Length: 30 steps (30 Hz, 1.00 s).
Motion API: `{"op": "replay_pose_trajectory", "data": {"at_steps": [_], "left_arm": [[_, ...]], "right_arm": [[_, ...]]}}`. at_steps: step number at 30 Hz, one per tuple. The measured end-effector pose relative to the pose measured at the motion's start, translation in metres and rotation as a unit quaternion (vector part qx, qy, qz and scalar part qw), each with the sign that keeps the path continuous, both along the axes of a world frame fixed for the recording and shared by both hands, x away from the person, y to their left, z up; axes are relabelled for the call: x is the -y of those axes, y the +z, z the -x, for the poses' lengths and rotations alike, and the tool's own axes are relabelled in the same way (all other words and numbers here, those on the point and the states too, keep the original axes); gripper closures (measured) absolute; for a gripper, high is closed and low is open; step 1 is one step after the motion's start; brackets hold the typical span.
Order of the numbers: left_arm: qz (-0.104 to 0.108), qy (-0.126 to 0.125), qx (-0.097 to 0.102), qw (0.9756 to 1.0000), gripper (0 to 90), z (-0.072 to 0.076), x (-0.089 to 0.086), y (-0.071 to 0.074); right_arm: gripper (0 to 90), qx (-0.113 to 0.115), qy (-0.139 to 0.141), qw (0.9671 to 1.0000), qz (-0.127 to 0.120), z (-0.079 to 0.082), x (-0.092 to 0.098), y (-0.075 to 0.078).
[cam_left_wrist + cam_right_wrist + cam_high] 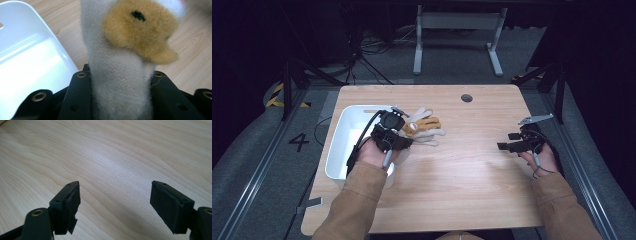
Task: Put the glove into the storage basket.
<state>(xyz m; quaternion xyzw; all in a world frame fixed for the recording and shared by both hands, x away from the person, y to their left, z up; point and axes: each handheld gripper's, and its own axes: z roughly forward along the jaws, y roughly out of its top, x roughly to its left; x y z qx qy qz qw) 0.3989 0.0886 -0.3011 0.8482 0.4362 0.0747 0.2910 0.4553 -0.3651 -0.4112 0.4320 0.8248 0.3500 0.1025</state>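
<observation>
Fuzzy white knitted gloves with tan patches (120, 75) are pinched in the left gripper (398, 131), just right of the white plastic bin (343, 145). Carry them fully over its rim before releasing. Right gripper (115, 205) hovers spread, empty, over the wooden table (112, 150).

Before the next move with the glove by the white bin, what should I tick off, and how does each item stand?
1. Left hand-held gripper closed on the white-and-tan glove: ok, the fabric is squeezed between the jaws.
2. White bin next to the held glove: ok.
3. Bin free to receive it: ok for the part seen in the left gripper view; the rest cannot tell.
4. Right hand-held gripper holds nothing: ok, jaws apart over bare table.
5. Glove fully lifted off the table: cannot tell.
</observation>
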Motion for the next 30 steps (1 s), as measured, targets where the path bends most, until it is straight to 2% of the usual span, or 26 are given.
{"op": "replay_pose_trajectory", "data": {"at_steps": [6,10,15,18,22,24,28,29,30], "left_arm": [[0.0,0.006,0.003,1.0,69.1,-0.003,-0.008,0.003],[-0.001,0.013,0.003,0.9999,69.1,-0.005,-0.012,0.003],[-0.007,0.042,-0.009,0.9991,69.0,-0.009,-0.021,0.006],[-0.016,0.07,-0.022,0.9972,69.1,-0.014,-0.026,0.007],[-0.017,0.114,-0.044,0.9924,69.1,-0.027,-0.033,0.005],[-0.02,0.127,-0.051,0.9903,69.1,-0.033,-0.036,0.004],[-0.013,0.158,-0.054,0.9859,69.0,-0.041,-0.039,0.003],[-0.013,0.158,-0.054,0.9859,69.0,-0.041,-0.039,0.003],[-0.009,0.168,-0.054,0.9843,69.1,-0.043,-0.04,0.003]], "right_arm": [[27.9,-0.006,0.0,1.0,-0.004,0.001,0.002,-0.001],[32.6,-0.015,0.006,0.9998,-0.011,0.0,0.002,-0.003],[33.9,-0.024,0.012,0.9996,-0.01,0.0,0.001,-0.007],[34.2,-0.026,0.011,0.9995,-0.01,-0.001,0.001,-0.008],[34.7,-0.027,0.016,0.9994,-0.015,-0.003,0.003,-0.008],[34.7,-0.028,0.017,0.9993,-0.019,-0.004,0.003,-0.008],[34.8,-0.027,0.019,0.9992,-0.024,-0.003,0.004,-0.006],[34.8,-0.027,0.019,0.9992,-0.024,-0.003,0.004,-0.006],[34.8,-0.03,0.022,0.9989,-0.028,-0.003,0.005,-0.006]]}}
